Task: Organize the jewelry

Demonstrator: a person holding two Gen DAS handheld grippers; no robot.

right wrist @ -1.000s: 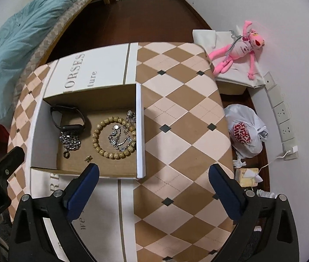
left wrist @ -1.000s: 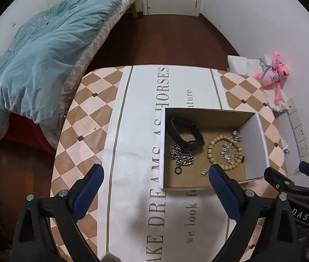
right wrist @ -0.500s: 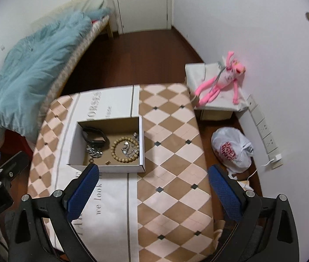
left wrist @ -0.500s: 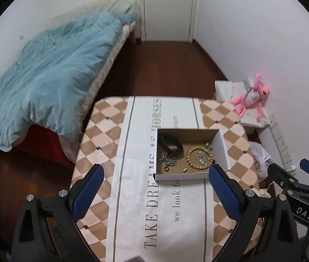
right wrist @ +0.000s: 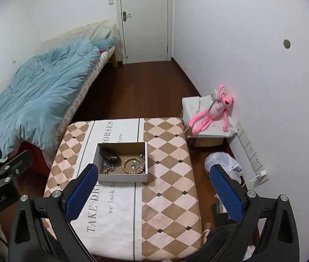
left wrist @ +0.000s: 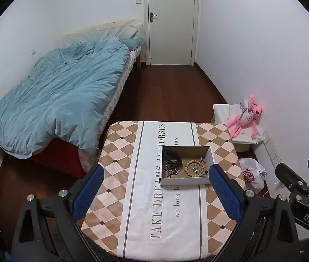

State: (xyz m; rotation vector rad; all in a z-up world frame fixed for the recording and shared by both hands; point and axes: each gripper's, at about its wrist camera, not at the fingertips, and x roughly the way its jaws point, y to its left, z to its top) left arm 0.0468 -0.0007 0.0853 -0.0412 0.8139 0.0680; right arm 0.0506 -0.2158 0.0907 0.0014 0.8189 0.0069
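Both grippers, left [left wrist: 154,187] and right [right wrist: 152,187], are held wide open and empty above the table [right wrist: 172,196]; jewelry box [right wrist: 124,178] is seen mid-table.

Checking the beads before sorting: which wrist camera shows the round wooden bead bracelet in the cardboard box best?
The right wrist view: the wooden bead bracelet shows as a whole ring in the open cardboard box. In the left wrist view the bracelet sits beside that gripper's blue fingertip, more crowded.

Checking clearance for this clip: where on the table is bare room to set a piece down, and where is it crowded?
Bare cloth lies between the cardboard box and the table's near edge, and on the checkered strip right of the box. Inside it is crowded: black band, silver chain and bead bracelet lie close together.
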